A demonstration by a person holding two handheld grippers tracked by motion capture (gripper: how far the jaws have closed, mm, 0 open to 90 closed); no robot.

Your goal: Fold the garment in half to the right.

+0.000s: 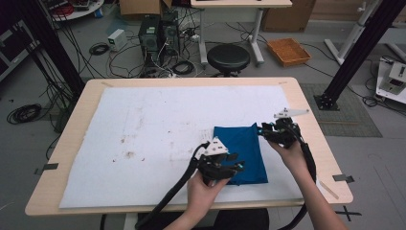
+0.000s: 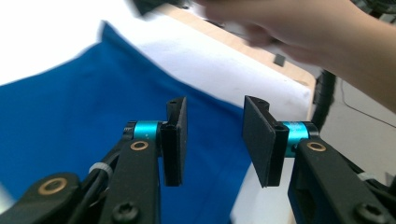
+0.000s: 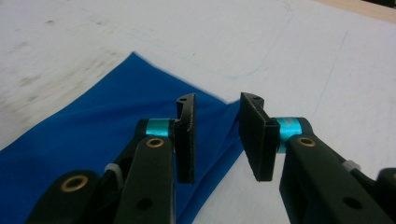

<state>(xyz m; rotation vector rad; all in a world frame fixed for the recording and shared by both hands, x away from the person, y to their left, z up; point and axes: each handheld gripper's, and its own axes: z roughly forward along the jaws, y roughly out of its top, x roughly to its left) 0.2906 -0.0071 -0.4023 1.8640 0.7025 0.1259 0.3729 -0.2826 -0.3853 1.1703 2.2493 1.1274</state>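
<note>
- While the high view takes in the whole table point(image 1: 306, 158) with its white sheet point(image 1: 153, 139), a black stool point(image 1: 228, 57) and an orange tray point(image 1: 288, 51) on the floor beyond, the two gripper views sit close over the blue cloth point(image 1: 242, 153) and show its weave and edges
- From above, the left gripper point(image 1: 235, 168) sits at the cloth's near left edge and the right gripper point(image 1: 262, 130) at its far right corner
- Along the left gripper point(image 2: 212, 140), the jaws stand apart with nothing pinched; the cloth point(image 2: 70, 116) lies under and behind them, its edge running past the gap, and the person's other forearm point(image 2: 327, 42) crosses the top of that view
- Along the right gripper point(image 3: 215, 137), the jaws are likewise released; the cloth point(image 3: 93, 126) lies under the left-hand jaw, a crumpled corner reaching into the gap without being pressed
- Folded to a rough rectangle, the cloth is deep blue, mostly flat, with a pointed far corner and slight ripples near that corner; it lies on the right part of the white sheet
</note>
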